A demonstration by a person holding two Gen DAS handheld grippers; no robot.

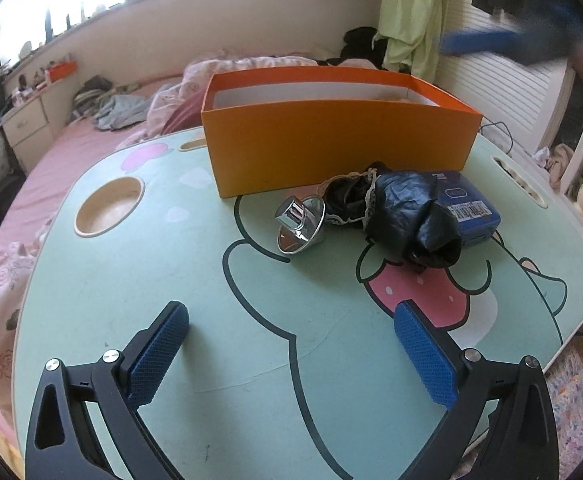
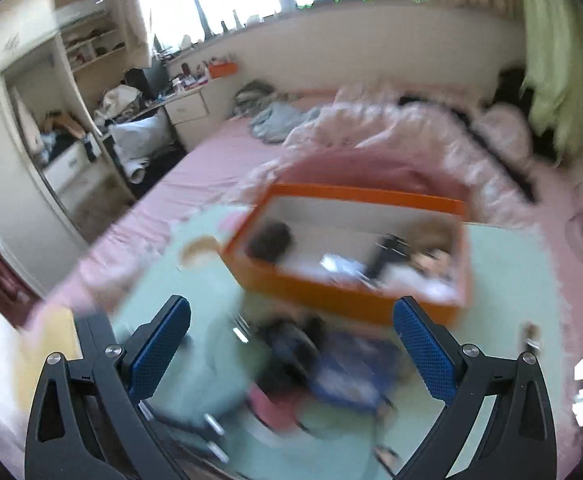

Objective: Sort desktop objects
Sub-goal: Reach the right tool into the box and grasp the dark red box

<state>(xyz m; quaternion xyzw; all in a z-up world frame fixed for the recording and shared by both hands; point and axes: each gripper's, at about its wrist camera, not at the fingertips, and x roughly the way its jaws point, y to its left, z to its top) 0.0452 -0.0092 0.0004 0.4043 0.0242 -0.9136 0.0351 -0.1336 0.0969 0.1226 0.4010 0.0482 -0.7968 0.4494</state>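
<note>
Left gripper at 6 o'clock in its own view: blue-padded tongs released, jaws spread wide, nothing between them, hanging over bare tabletop. The pale green cartoon-printed lap table carries the unsorted pile beyond the tongs, toward 12 to 1 o'clock: a shiny chrome round knob on a dished base, then a crumpled black plastic bag with a scrap of white lace trim tucked beside it, all touching or overlapping, and a flat blue box with a barcode label half buried under the bag at 2 o'clock. Behind the pile stands the open orange cardboard box, the likely sorting bin. Right gripper: view heavily smeared; tongs released, jaws wide, empty, looking down on the same pile from above. From there the orange box at 12 to 1 o'clock already holds things: a dark rounded lump at its left end, pale and tan items at its right, too blurred to name. Judgement: partway through. Some items binned; knob, bag, lace and blue box not yet moved. The left tongs appear placed to go for the knob.
</note>
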